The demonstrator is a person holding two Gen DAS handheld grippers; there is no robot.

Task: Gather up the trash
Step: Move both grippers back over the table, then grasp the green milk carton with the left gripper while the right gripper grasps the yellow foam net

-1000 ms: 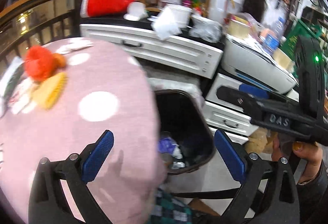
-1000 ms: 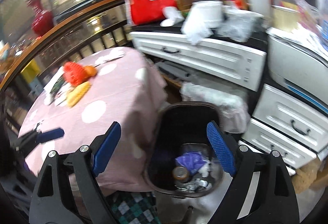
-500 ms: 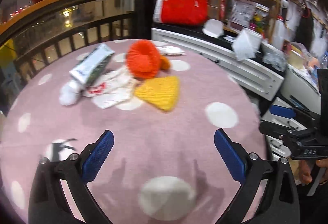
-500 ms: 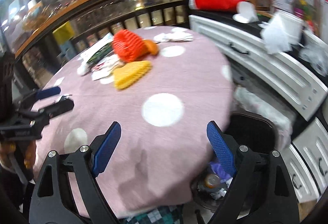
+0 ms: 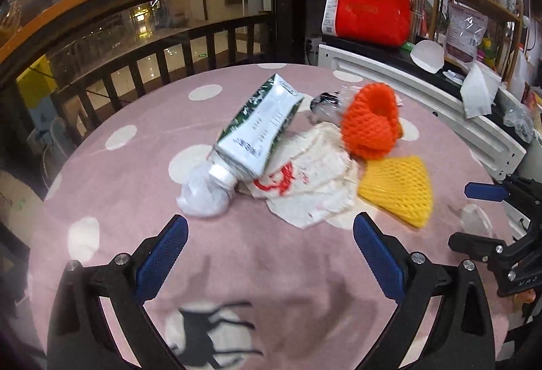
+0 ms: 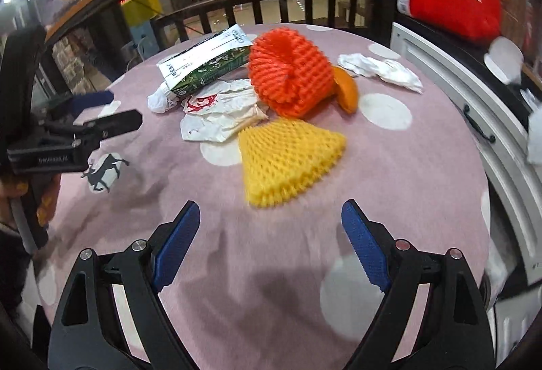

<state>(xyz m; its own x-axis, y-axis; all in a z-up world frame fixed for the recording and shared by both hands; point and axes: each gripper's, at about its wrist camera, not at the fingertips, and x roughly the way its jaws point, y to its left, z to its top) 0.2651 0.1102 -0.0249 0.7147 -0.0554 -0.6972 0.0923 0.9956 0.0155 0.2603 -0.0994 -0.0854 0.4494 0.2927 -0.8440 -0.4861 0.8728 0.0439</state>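
1. Nearest: left gripper (image 5: 270, 232) and right gripper (image 6: 270, 222) both poised above the near part of the pink dotted tablecloth (image 5: 271, 268), fingers spread wide, nothing between the blue pads of either.
2. Step in hand, by judgement: approach to the litter pile, with no piece gripped yet.
3. Just beyond the right gripper: yellow foam net (image 6: 288, 163), flat on the cloth, closest piece on that side and clear of the fingers.
4. Just beyond the left gripper: crumpled white wrapper with red print (image 5: 305, 180), and left of it a small wad of clear plastic (image 5: 203, 197) touching the capped end of the milk carton (image 5: 261, 129), which lies on its side across the wrapper.
5. Farther: orange foam net (image 6: 288, 75), bulging, touching the yellow net's far edge, with an orange peel (image 6: 347, 92) against its right side.
6. Farthest: crumpled white tissue (image 6: 379, 70) at the far right of the table.
7. Next move likely calls for lowering each gripper over its nearest piece, then closing: thin, soft pieces need pads almost on the cloth.
8. No bin visible in either view.
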